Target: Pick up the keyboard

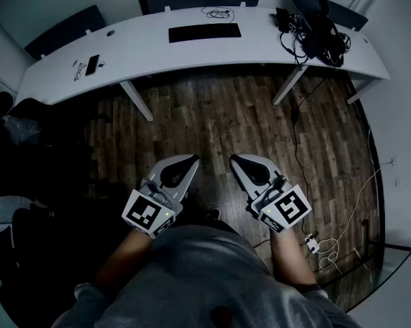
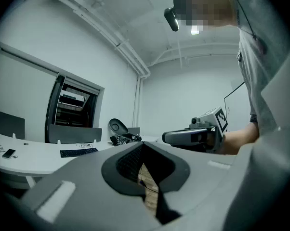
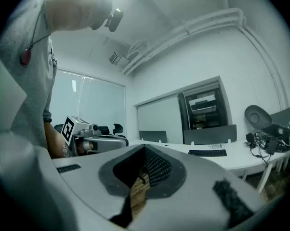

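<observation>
both claws, left gripper [image 1: 190, 161] and right gripper [image 1: 237, 160], closed and empty, black keyboard [image 1: 204, 32] well ahead on the white desk [image 1: 151, 46]

White curved desk [image 1: 144, 46]: phone [image 1: 92, 65] at left end, cable tangle [image 1: 316, 34] at right; wood floor [image 1: 219, 125] below.

No legible text, brand or number found. Coded square markers [image 1: 145, 214] noted on left tongs [image 1: 193, 158] and right tongs [image 1: 233, 158], no letters. Keyboard [image 1: 205, 32] key legends too small for reading.
</observation>
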{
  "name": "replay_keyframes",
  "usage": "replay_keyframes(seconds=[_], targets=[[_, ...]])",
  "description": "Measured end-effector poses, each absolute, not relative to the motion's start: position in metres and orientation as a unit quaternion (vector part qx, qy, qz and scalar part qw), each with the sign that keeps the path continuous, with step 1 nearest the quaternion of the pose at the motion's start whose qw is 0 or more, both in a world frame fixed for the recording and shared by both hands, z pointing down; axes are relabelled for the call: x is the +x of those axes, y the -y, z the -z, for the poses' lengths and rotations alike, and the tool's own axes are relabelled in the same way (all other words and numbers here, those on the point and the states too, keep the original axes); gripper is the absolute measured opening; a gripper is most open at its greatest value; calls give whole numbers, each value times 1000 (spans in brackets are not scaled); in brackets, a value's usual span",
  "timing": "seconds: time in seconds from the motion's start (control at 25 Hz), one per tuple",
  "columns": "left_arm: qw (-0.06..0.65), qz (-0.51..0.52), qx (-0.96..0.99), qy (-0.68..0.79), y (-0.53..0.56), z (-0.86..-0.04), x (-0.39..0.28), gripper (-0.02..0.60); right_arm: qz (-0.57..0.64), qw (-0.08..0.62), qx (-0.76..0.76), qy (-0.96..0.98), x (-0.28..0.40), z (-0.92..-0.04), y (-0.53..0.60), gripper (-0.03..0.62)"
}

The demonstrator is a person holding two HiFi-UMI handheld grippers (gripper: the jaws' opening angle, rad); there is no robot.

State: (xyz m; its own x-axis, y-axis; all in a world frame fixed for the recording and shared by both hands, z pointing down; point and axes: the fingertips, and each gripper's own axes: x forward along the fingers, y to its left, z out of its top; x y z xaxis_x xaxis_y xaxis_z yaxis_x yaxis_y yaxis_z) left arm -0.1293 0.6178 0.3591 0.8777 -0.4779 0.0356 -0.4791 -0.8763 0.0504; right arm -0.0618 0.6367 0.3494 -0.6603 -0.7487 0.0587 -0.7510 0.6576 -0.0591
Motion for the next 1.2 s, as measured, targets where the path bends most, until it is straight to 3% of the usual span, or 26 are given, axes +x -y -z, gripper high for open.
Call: replay_keyframes(seconds=[0.6,1.2], targets=[[26,-21,971,238,-610,-366,-113,3,-53,14,421,905,-44,-358,-630,14],[31,-27,971,238,-530,-378,-100,5,-60,22,405,912,-38,-358,-553,14]])
